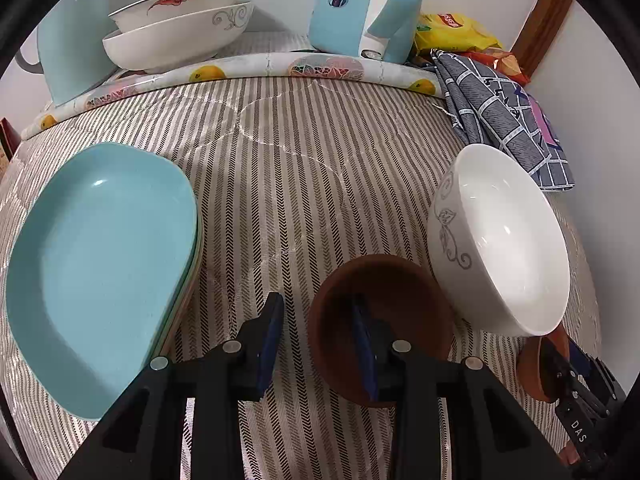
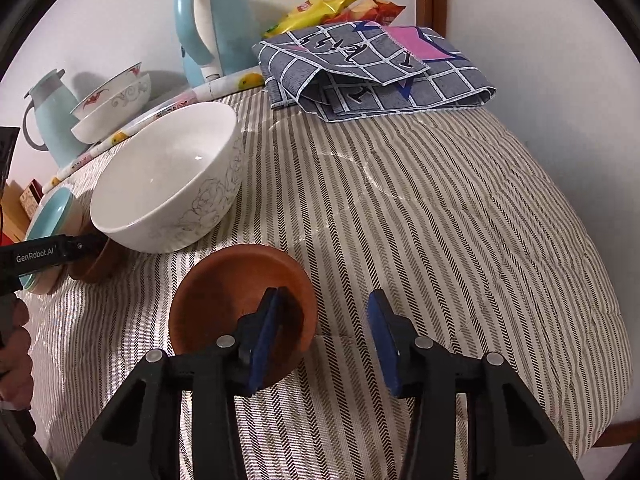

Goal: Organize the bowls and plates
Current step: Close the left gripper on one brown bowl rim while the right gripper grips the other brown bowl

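Two small brown bowls sit on the striped cloth. My left gripper (image 1: 318, 340) is open astride the left rim of one brown bowl (image 1: 400, 292): its right finger is inside, its left finger outside, and cloth shows between pad and rim. My right gripper (image 2: 326, 336) is open astride the right rim of the other brown bowl (image 2: 224, 280), left finger inside. A large white patterned bowl (image 1: 500, 240) (image 2: 168, 184) stands between the two. A stack of light blue plates (image 1: 100, 260) (image 2: 48, 216) lies to the left. The right gripper's bowl (image 1: 536, 372) shows at the lower right of the left wrist view.
Two stacked white bowls (image 1: 180, 28) (image 2: 116, 100), a blue kettle (image 1: 360, 8) (image 2: 216, 24) and a blue jug (image 1: 68, 40) (image 2: 52, 120) stand at the back, behind a rolled mat (image 1: 240, 72). A folded checked cloth (image 1: 504, 120) (image 2: 372, 68) and snack bags (image 2: 332, 8) fill the far right corner.
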A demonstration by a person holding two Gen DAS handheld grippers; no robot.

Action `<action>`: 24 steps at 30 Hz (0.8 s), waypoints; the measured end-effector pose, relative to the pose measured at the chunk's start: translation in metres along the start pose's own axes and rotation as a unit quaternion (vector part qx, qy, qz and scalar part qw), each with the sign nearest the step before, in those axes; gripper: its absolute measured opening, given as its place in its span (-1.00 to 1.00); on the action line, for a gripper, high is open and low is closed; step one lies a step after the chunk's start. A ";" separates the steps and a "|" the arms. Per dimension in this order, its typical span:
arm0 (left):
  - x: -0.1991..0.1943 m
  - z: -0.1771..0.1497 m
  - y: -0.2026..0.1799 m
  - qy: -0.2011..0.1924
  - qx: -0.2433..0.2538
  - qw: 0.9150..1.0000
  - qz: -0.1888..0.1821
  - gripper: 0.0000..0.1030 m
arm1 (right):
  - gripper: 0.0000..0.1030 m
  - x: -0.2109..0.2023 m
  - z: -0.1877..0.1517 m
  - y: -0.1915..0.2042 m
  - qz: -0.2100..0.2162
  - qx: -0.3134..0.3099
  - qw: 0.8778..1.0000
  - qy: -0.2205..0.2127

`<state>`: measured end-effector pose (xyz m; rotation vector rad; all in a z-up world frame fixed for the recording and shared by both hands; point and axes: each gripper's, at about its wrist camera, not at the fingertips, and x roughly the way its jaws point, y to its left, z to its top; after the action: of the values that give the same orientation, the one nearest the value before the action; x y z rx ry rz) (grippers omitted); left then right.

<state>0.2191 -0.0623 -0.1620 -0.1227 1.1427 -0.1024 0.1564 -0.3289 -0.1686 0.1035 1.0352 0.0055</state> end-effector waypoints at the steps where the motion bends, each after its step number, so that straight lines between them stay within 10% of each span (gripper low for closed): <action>1: 0.000 0.000 0.000 0.001 -0.001 1.000 -0.001 -0.37 | -0.13 0.000 0.000 0.000 0.001 0.000 1.000 0.000; 24: -0.016 -0.005 -0.004 -0.010 0.017 1.000 -0.011 -0.84 | -0.76 -0.010 -0.003 0.011 0.008 0.003 1.000 0.003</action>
<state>0.2074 -0.0640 -0.1491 -0.1053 1.1194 -0.1403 0.1494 -0.3184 -0.1607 0.1170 1.0412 0.0171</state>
